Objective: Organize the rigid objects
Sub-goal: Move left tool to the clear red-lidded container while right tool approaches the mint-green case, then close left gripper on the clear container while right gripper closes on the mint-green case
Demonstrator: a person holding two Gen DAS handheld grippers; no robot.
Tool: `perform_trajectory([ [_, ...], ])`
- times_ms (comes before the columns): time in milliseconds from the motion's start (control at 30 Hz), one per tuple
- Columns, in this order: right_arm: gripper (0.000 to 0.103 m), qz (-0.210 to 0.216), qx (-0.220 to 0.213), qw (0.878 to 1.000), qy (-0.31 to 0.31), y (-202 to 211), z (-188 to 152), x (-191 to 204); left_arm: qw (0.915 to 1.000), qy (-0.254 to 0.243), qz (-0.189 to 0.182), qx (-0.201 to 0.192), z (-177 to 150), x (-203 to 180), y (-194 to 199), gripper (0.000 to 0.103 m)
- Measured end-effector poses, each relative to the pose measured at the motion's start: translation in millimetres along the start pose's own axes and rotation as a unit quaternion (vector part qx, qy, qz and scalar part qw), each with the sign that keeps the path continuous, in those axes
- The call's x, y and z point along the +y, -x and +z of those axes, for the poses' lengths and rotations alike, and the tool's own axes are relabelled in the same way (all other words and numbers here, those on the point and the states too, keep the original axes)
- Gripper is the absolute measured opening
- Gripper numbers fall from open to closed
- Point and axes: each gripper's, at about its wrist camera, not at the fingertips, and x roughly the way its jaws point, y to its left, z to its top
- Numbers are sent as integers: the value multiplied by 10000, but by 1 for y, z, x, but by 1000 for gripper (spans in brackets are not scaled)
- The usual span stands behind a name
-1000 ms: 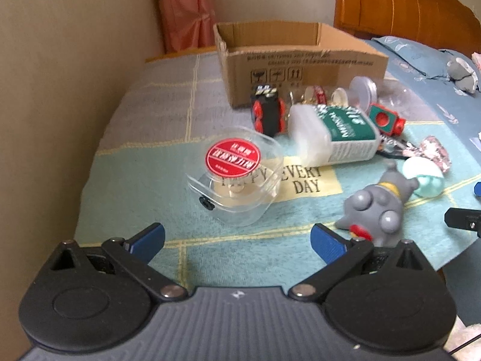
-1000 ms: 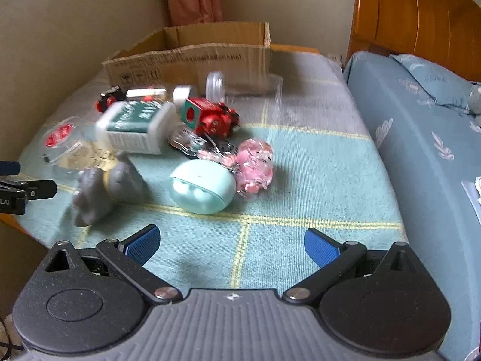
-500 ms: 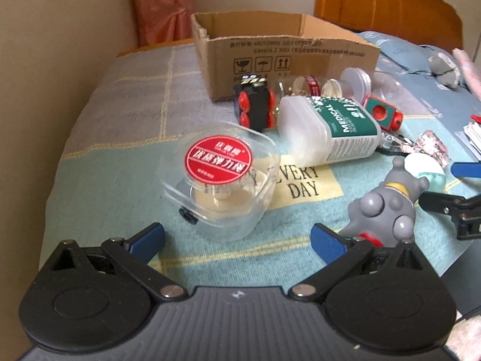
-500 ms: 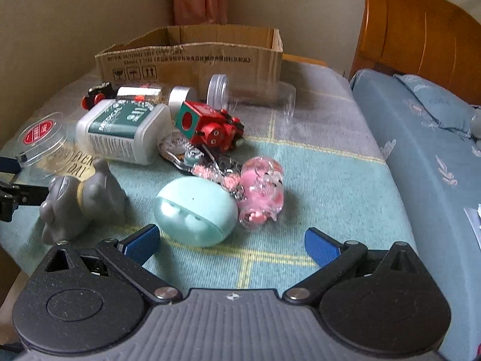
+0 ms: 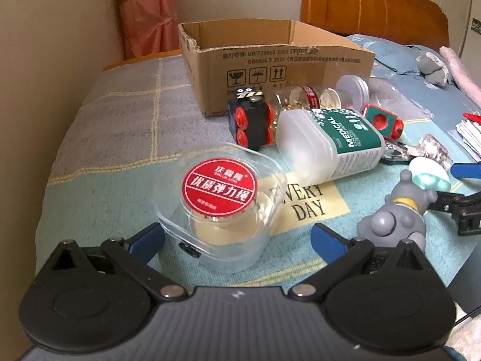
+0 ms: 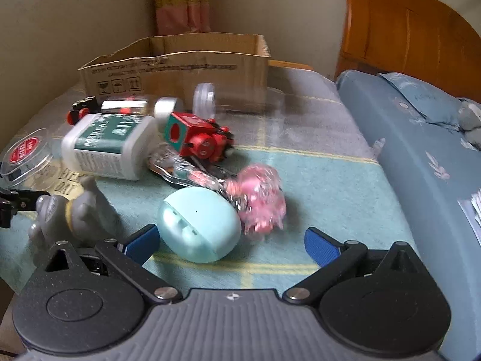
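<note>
Grippers both wide: left gripper (image 5: 237,237) straddles clear tub (image 5: 221,207) (red label), right gripper (image 6: 230,242) near mint case (image 6: 200,224)

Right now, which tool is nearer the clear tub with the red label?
Left. The left tool is open with the clear tub between its fingers; the right tool is open around the mint case, well off to the side.

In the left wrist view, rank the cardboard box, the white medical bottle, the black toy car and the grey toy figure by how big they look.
1. Cardboard box, largest though farthest.
2. White medical bottle.
3. Grey toy figure and black toy car look about alike; the figure lies nearer the camera, so I won't rank them.
</note>
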Motion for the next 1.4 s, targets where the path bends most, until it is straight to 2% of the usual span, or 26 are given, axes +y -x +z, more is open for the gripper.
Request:
perform_trajectory([
  [167,103,-82,53,9999,-81,8,-8,-14,9997,-189,-132,11,5,4,-3,103],
  [400,103,-137,0,9998,-134,10,-13,-14,9965,-740,152,-354,11,7,-1,102],
  [500,103,-140,26,9998,-133,11,-12,-14,9951,-902,-78,-406,16,8,-1,98],
  [667,103,-11,140,9999,-39,11,-9,-8,9920,-990,-704,-353,16,5,6,90],
  [767,103,246,158,9994,165,10,-7,2,9923,-929,-748,-343,16,6,10,83],
  [833,96,407,109,9988,264,9,-5,10,9930,-901,-680,-352,15,7,11,76],
  [900,88,431,71,9984,346,8,-1,16,9935,-847,-688,-332,17,7,10,76],
  [1233,79,356,23,9987,357,-2,10,21,9926,-959,-701,-259,19,6,4,76],
  [1300,68,323,28,9989,345,-2,11,21,9925,-969,-708,-238,20,6,4,76],
  [1400,66,305,85,9990,308,-2,14,18,9925,-980,-706,-197,21,6,4,76],
])
